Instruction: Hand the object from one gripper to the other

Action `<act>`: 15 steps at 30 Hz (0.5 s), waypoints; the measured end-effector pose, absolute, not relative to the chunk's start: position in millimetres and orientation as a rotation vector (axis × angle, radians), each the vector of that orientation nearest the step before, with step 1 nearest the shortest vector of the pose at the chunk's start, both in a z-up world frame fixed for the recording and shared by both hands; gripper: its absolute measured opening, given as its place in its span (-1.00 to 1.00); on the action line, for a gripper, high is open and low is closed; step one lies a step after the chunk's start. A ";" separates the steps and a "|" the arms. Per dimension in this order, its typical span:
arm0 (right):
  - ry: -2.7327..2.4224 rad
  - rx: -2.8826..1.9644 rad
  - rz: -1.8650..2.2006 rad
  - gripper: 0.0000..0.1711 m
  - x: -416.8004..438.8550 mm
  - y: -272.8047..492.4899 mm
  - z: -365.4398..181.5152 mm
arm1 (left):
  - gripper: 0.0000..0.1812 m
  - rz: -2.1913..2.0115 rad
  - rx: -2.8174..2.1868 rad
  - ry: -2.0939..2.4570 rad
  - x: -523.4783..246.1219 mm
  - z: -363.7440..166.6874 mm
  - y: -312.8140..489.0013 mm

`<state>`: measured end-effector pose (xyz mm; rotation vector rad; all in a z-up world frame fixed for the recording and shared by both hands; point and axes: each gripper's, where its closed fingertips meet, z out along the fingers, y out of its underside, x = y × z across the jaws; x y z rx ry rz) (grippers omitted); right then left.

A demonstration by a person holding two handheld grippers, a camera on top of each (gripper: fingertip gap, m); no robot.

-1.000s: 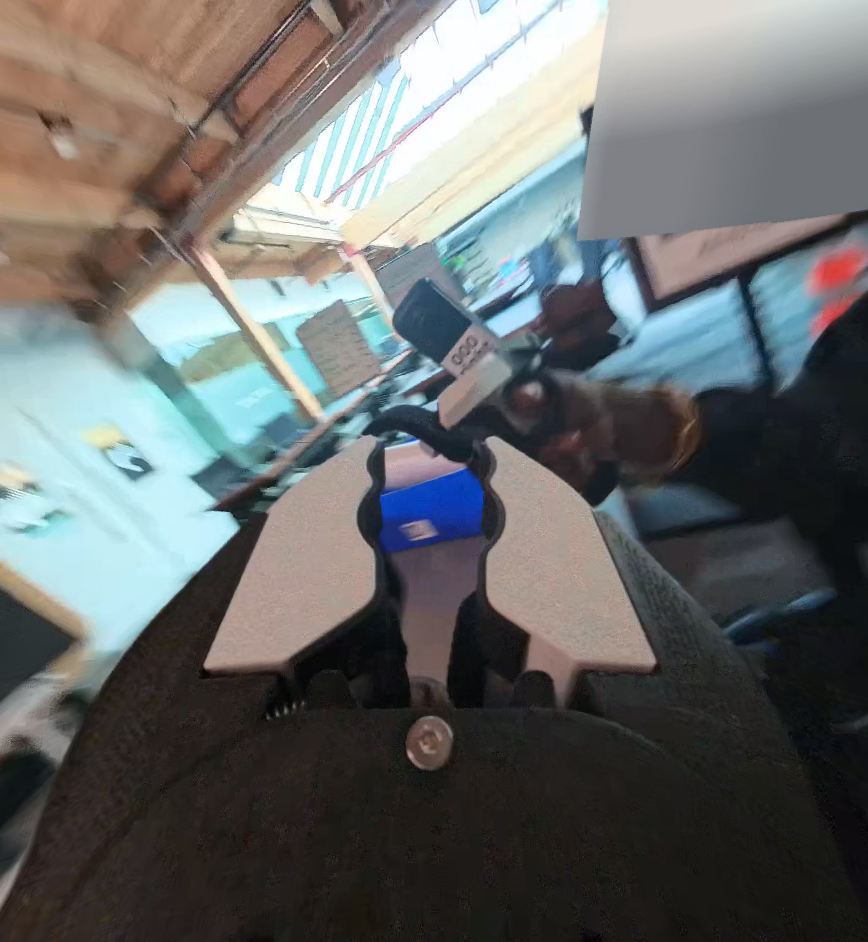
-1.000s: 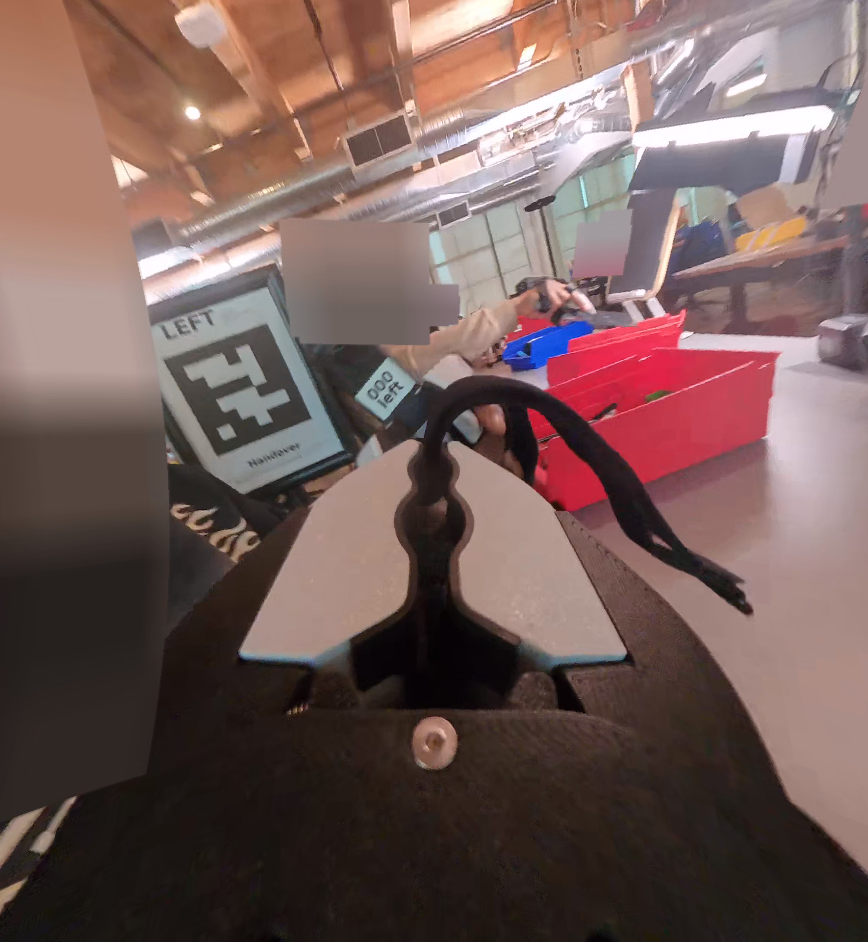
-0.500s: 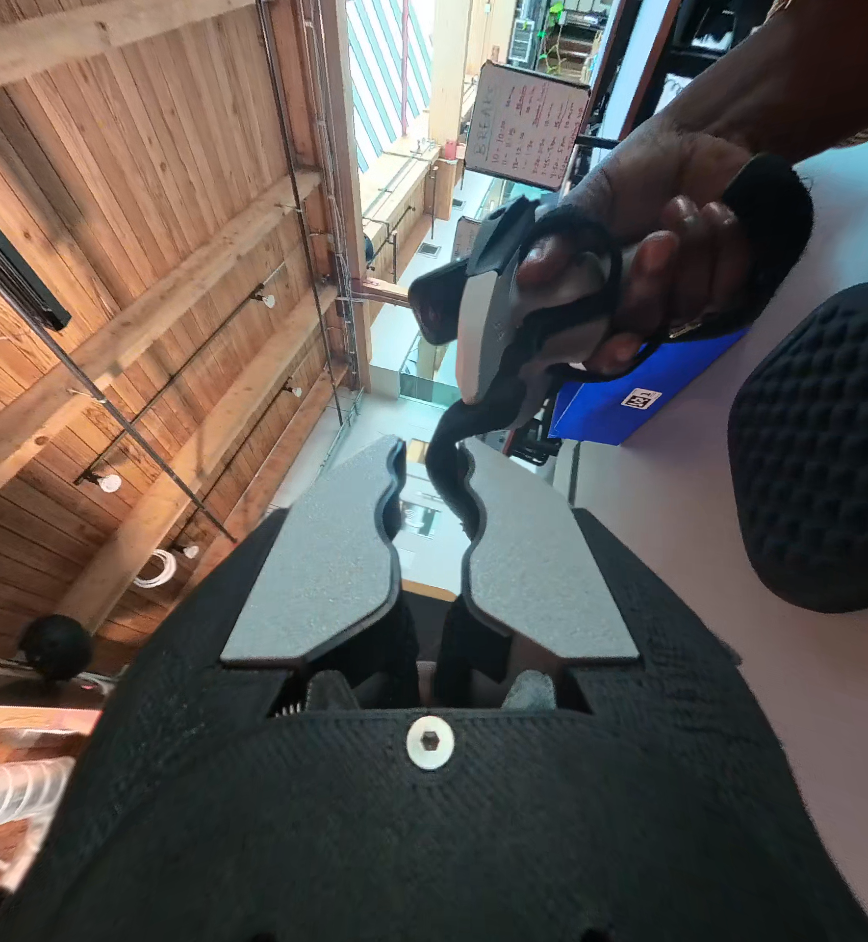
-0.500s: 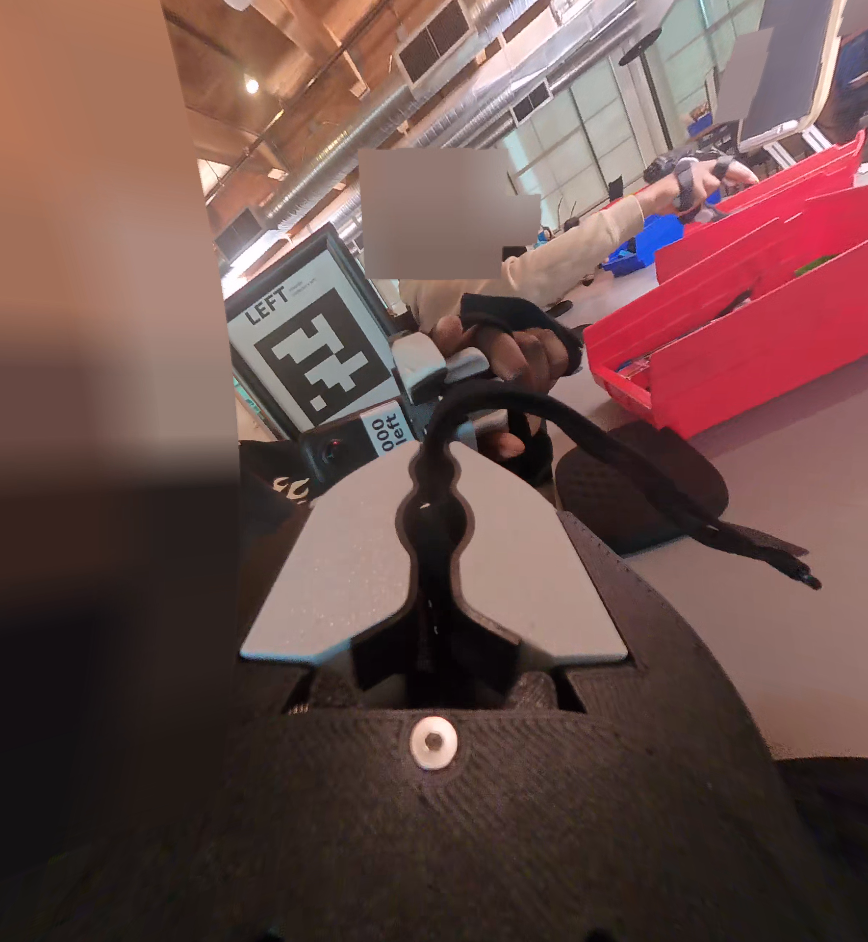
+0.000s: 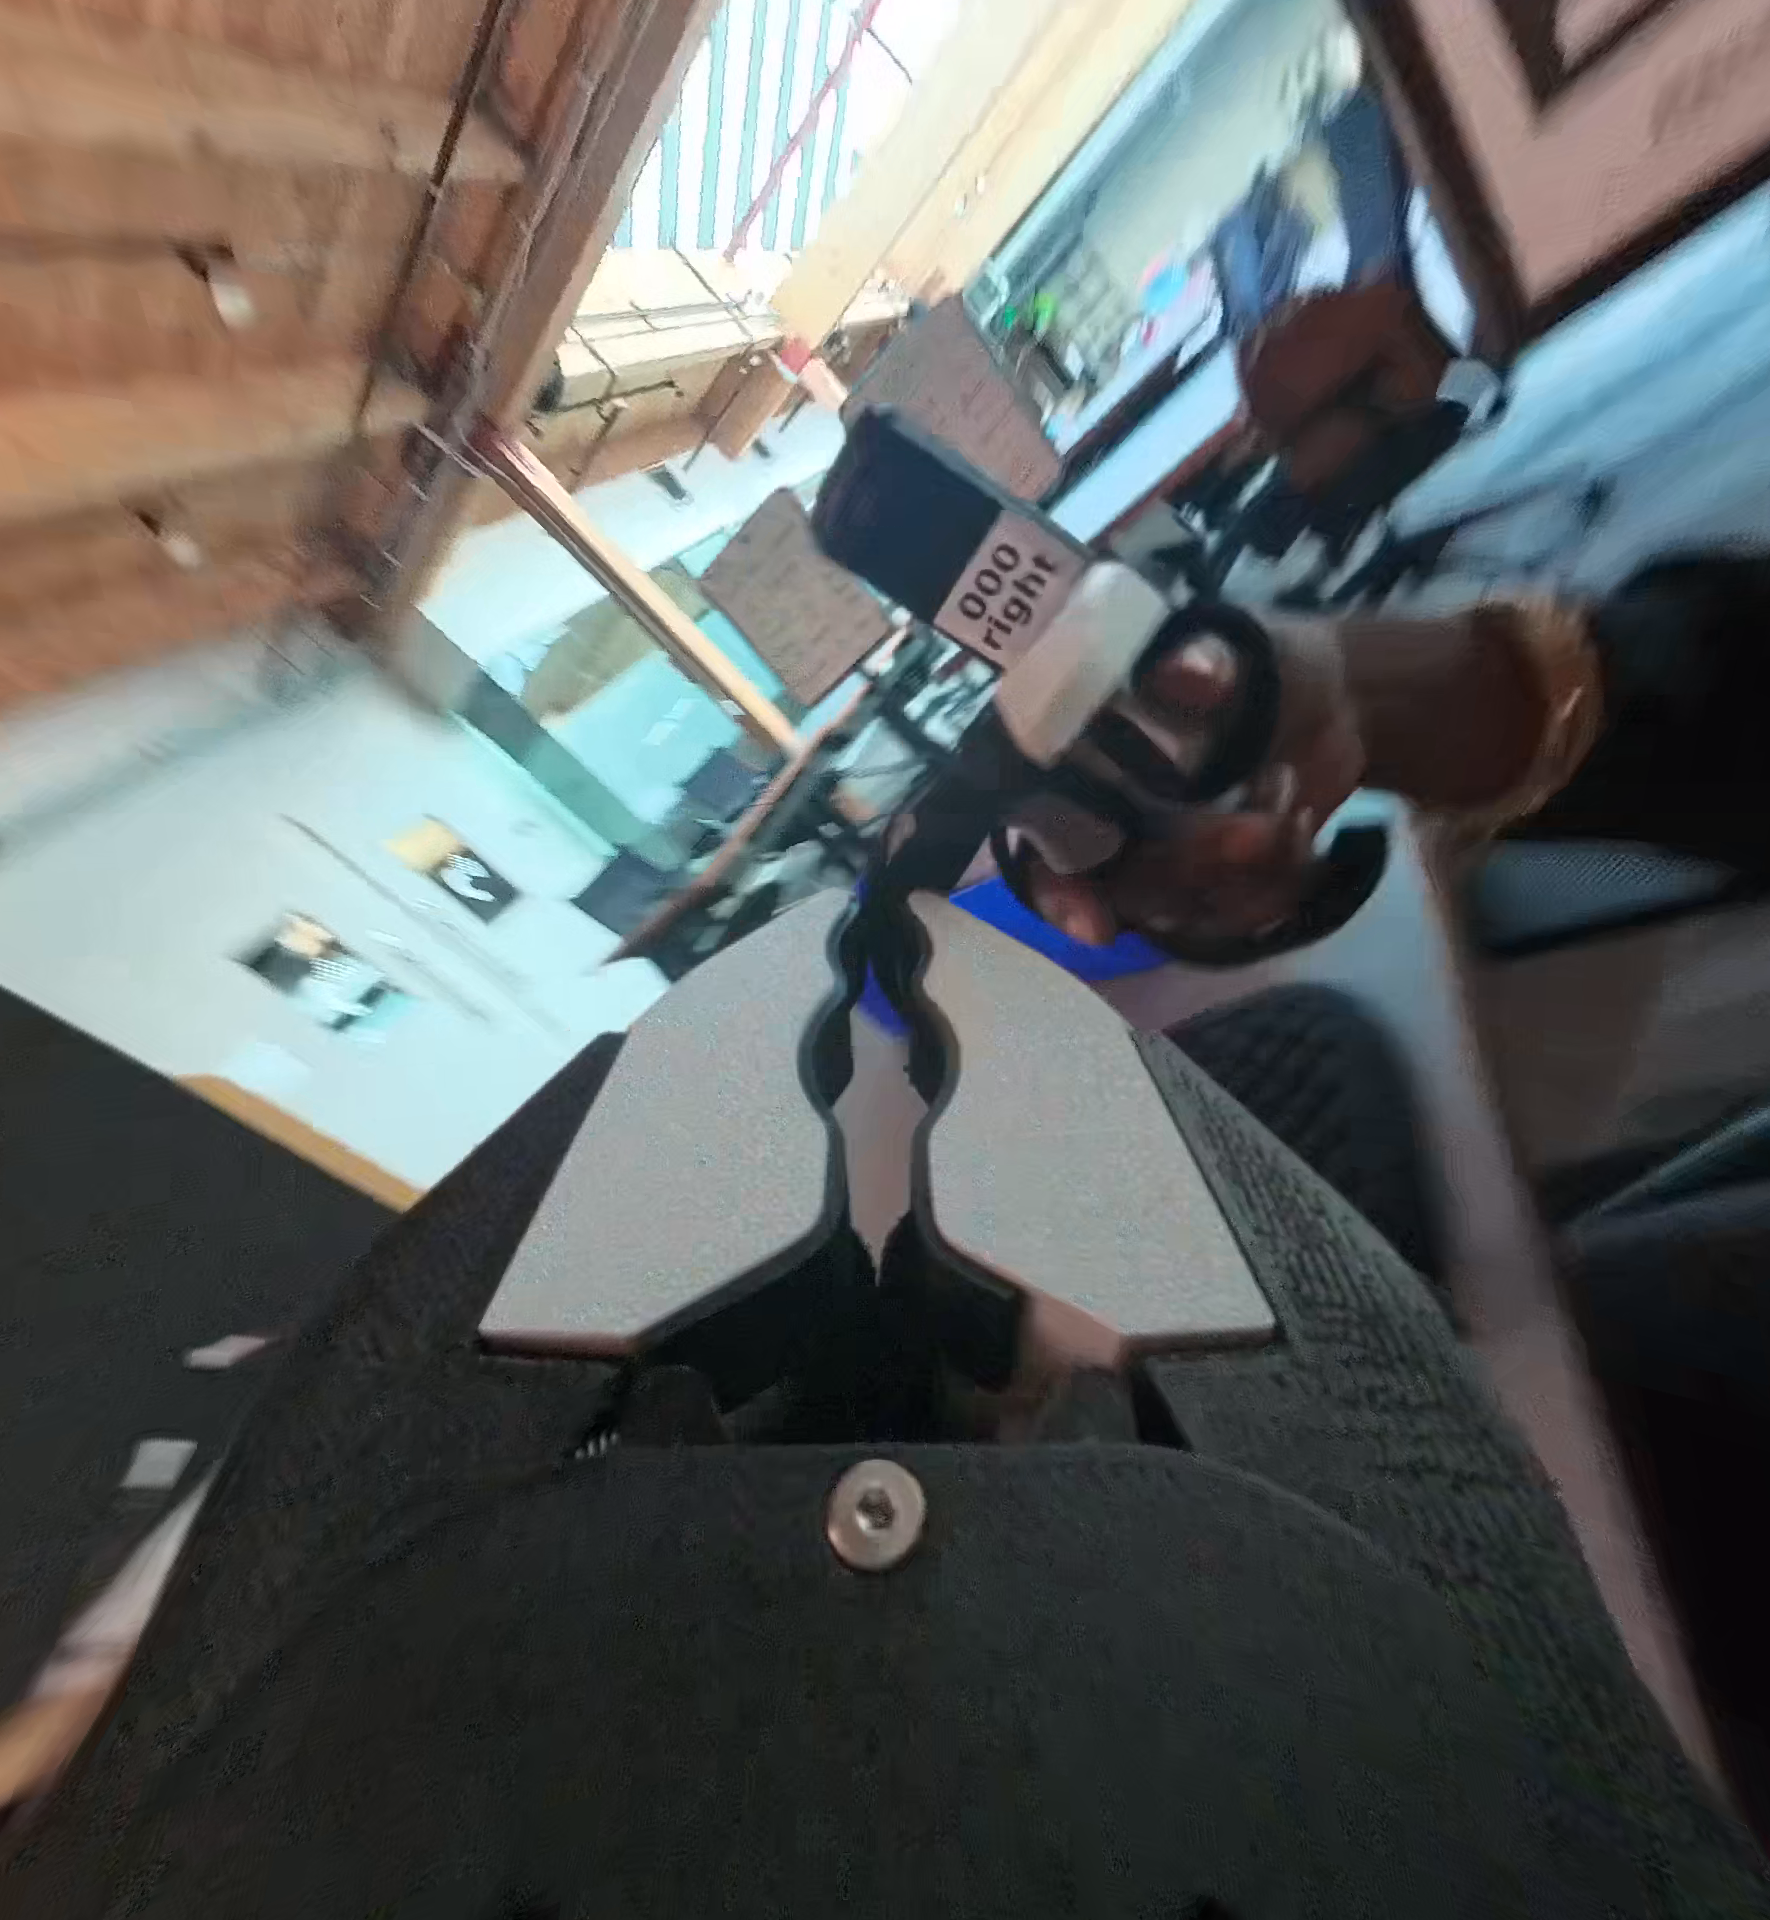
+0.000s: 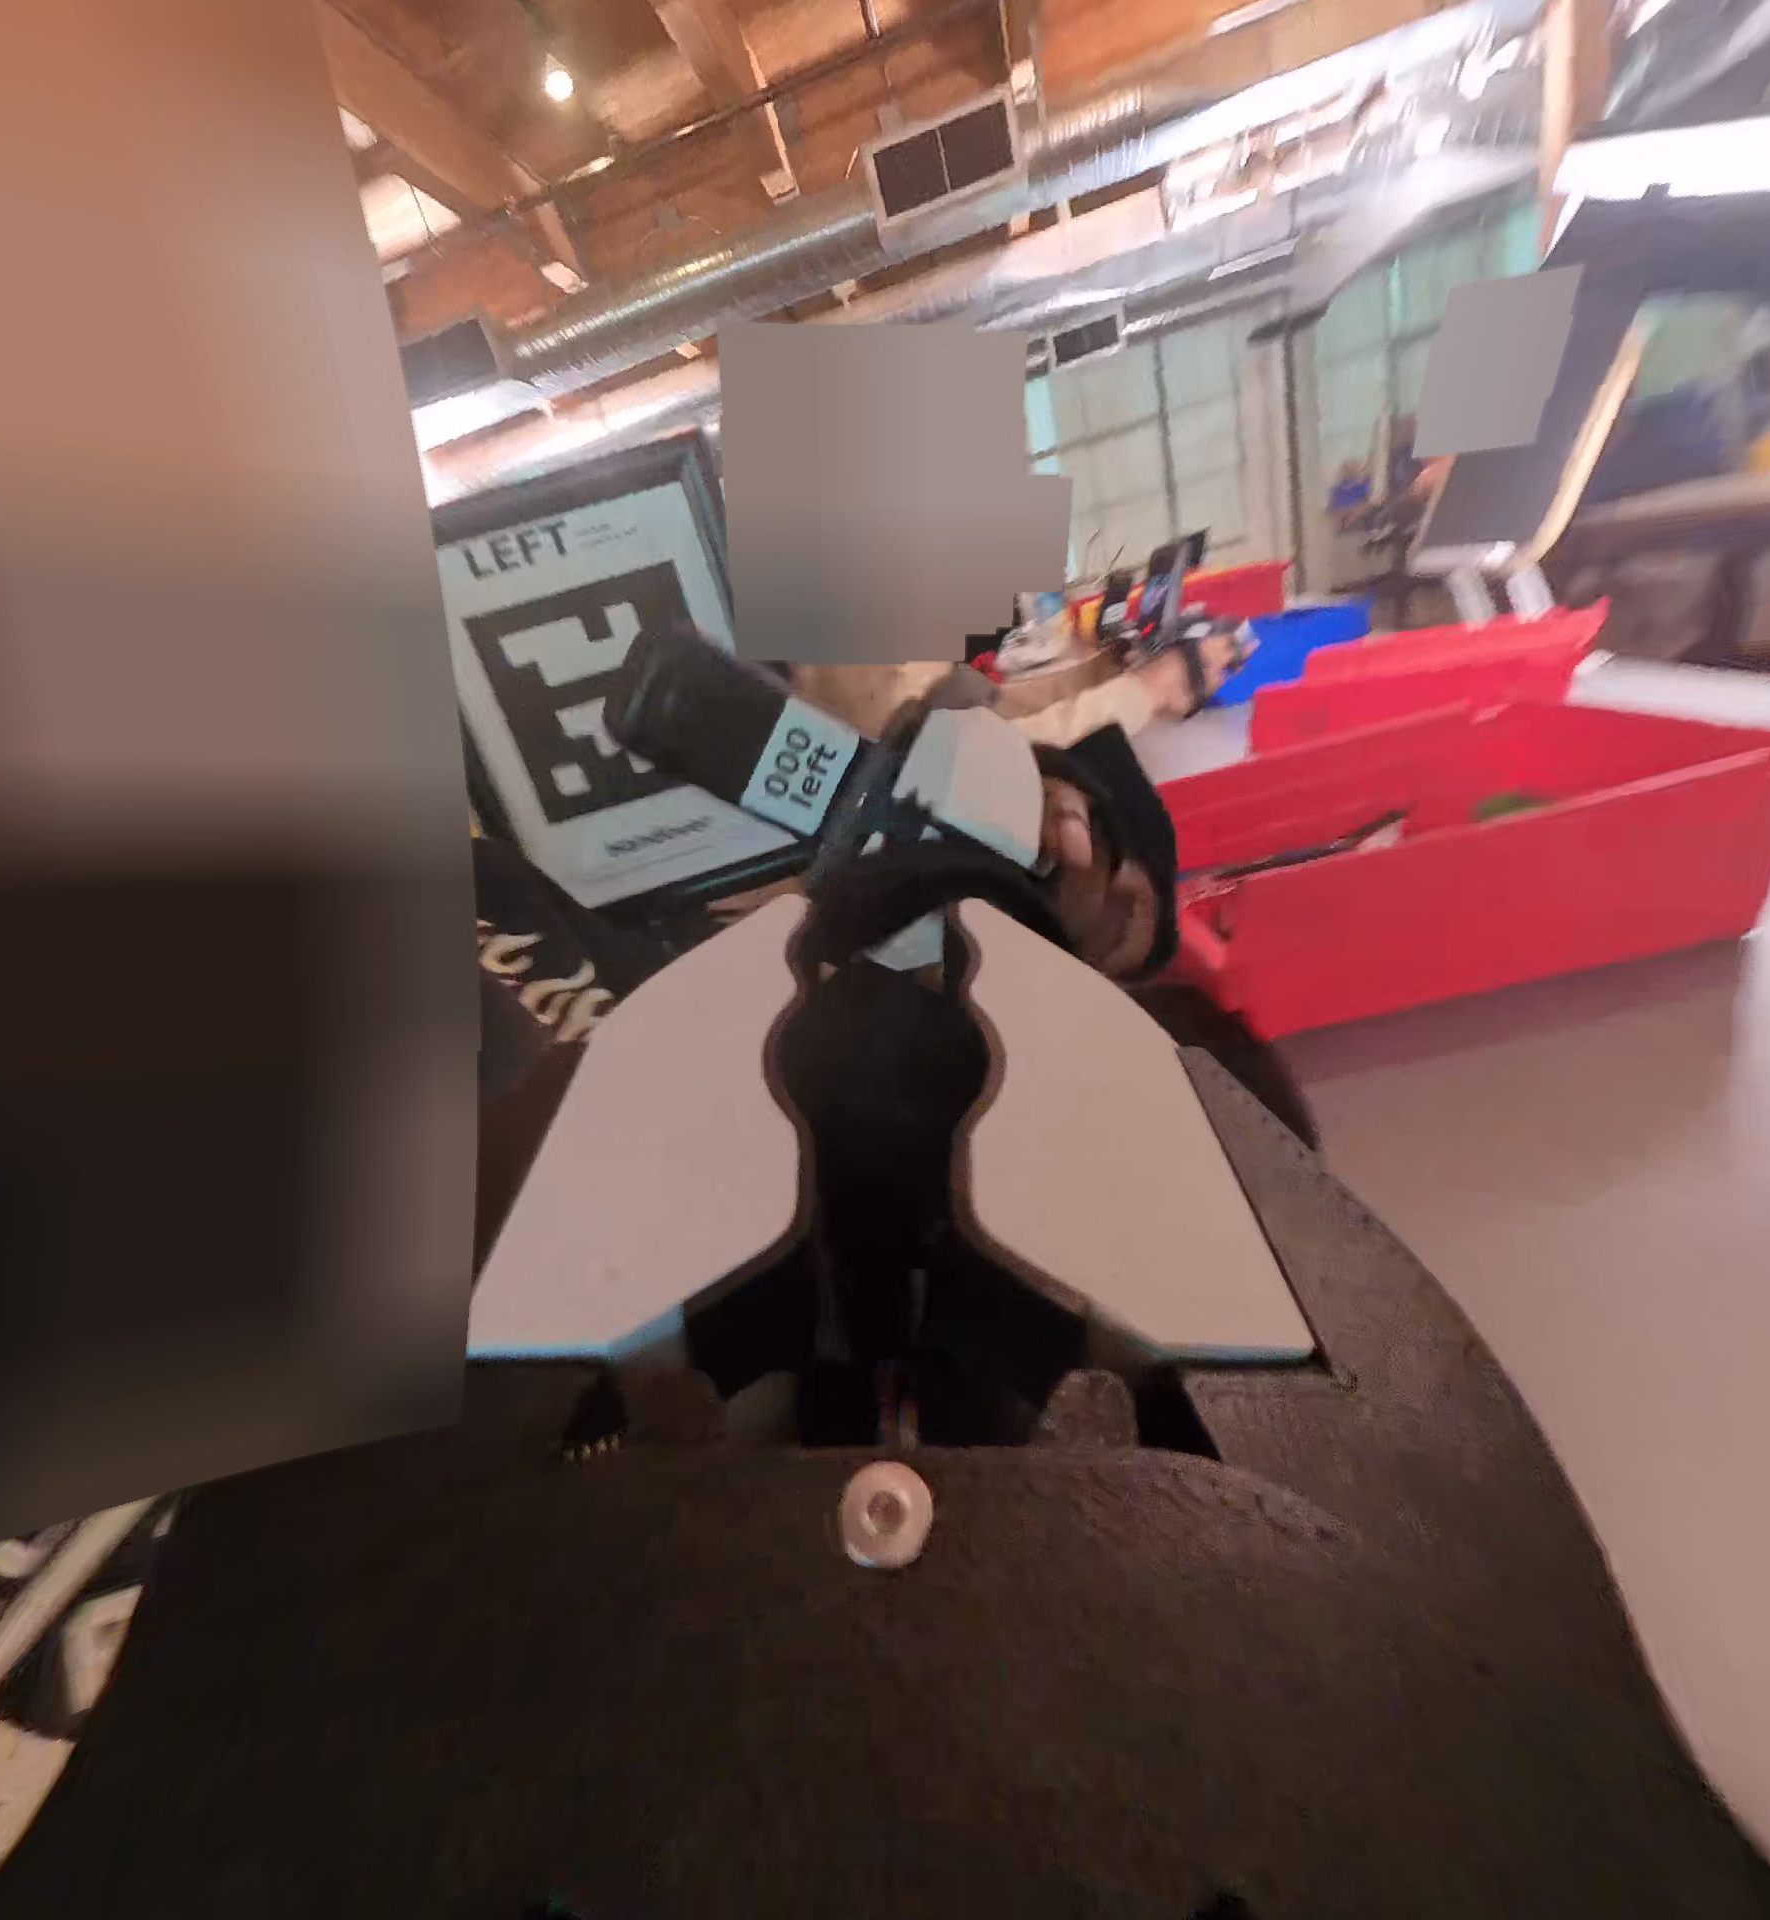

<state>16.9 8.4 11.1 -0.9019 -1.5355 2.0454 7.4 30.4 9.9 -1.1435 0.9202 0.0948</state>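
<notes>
The object is a black strap (image 5: 886,961). My left gripper (image 5: 881,925) is closed on it at the fingertips, and the strap runs on towards the right gripper's body (image 5: 964,582), which a gloved hand (image 5: 1245,790) holds just ahead. In the right wrist view the strap (image 6: 922,883) curves across the tips of my right gripper (image 6: 881,930), whose jaws stand apart around it. The left gripper's body (image 6: 715,727) is directly in front, tip to tip. Both views are motion-blurred.
Red bins (image 6: 1483,883) stand on the grey table (image 6: 1587,1247) to the right. A framed black-and-white marker board (image 6: 569,707) stands behind the left gripper. A blue bin (image 5: 1037,925) and a black textured pad (image 5: 1307,1060) lie beyond the left fingers.
My left gripper has closed onto the strap. My right gripper's jaws, shut on the strap before, have spread apart. Both views have swung and blurred.
</notes>
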 end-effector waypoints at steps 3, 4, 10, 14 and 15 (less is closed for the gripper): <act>-1.478 -0.769 1.806 -0.66 20.9 16.3 19.8 | -0.95 -0.344 -1.222 0.763 5.2 16.4 27.0; -1.459 -0.734 1.744 -0.66 22.6 18.5 22.5 | -0.95 -0.476 -1.243 0.714 3.3 17.7 26.4; -1.504 -0.822 1.654 -0.66 11.8 20.9 9.0 | -0.95 -0.802 -1.271 0.632 2.6 16.7 24.1; -1.563 -0.853 1.719 -0.70 5.9 12.5 -1.7 | -0.95 -0.863 -1.261 0.652 8.7 18.1 18.8; -1.572 -0.848 1.739 -0.78 6.2 10.8 -2.4 | -0.94 -0.875 -1.263 0.655 9.5 17.7 18.2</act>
